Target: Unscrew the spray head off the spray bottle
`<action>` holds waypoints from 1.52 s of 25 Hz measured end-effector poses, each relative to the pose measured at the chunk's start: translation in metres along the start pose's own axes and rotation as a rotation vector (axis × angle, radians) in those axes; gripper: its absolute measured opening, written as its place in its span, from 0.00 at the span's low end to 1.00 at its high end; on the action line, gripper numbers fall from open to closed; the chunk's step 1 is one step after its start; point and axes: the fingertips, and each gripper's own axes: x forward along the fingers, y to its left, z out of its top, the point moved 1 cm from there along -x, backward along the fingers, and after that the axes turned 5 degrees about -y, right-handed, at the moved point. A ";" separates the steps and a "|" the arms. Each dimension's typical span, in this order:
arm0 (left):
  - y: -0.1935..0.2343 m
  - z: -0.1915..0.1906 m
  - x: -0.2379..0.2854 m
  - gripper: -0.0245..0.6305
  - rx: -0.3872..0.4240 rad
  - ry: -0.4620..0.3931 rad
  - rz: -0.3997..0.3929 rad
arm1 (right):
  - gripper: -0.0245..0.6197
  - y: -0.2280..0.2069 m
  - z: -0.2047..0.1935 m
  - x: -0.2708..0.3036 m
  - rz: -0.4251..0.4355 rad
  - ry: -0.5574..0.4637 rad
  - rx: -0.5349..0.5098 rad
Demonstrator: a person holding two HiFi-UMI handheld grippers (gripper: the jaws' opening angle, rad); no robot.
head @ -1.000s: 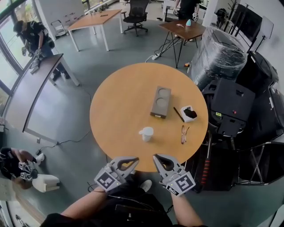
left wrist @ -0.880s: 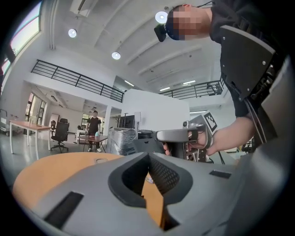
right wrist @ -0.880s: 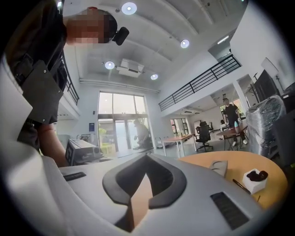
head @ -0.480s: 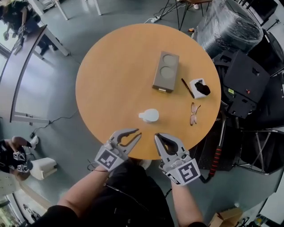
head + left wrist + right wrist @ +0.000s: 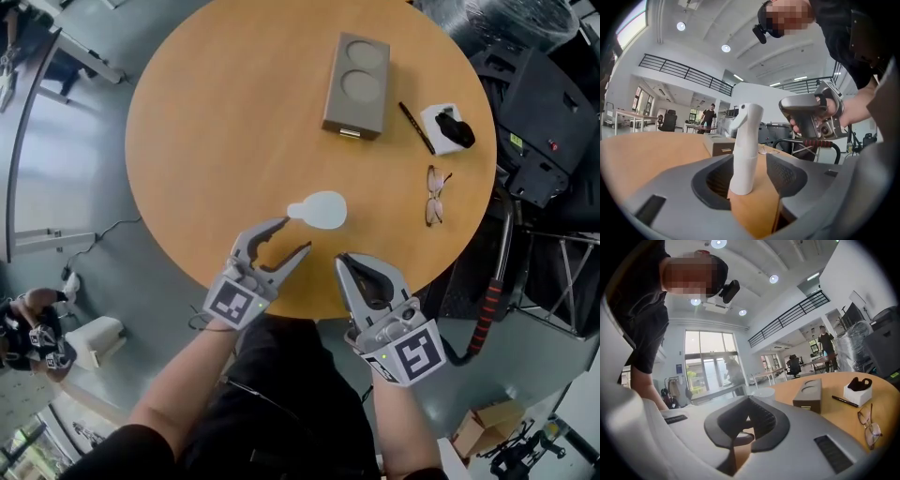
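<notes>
Head view: the white spray bottle (image 5: 321,210) stands upright on the round wooden table (image 5: 206,122), near the rim closest to the person. It is seen from straight above, so its top covers most of the body. In the left gripper view the spray head (image 5: 748,115) sits on the bottle with its nozzle pointing left.

The left gripper (image 5: 295,234) is just beside the bottle on the person's side. Its jaws have just been opening and now stand apart. Seen along them, the bottle is in the gap, at or just past the tips, and neither pad presses on it. The right gripper (image 5: 342,261) is to the right of the bottle, at the table's rim, with its jaws closed tip to tip and empty.

Well beyond the bottle lies a grey-brown box (image 5: 357,73) with two round recesses in its top. Farther out and to the right of the bottle, a small white holder (image 5: 433,117) has a black object (image 5: 457,131) in it, which is too small to make out. A black pen (image 5: 415,127) lies just beside the holder on the bottle's side. A pair of glasses (image 5: 434,195) lies to the right of the bottle, near the rim.
</notes>
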 end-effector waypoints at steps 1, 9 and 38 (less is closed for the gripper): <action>0.002 -0.005 0.006 0.45 0.008 0.000 0.000 | 0.08 -0.003 -0.004 -0.001 -0.005 0.002 0.002; 0.003 -0.023 0.047 0.53 0.058 -0.004 -0.030 | 0.08 -0.023 -0.016 -0.015 -0.047 0.015 0.018; -0.036 0.057 0.064 0.50 -0.026 -0.029 -0.189 | 0.17 -0.015 0.032 -0.042 -0.048 0.014 -0.058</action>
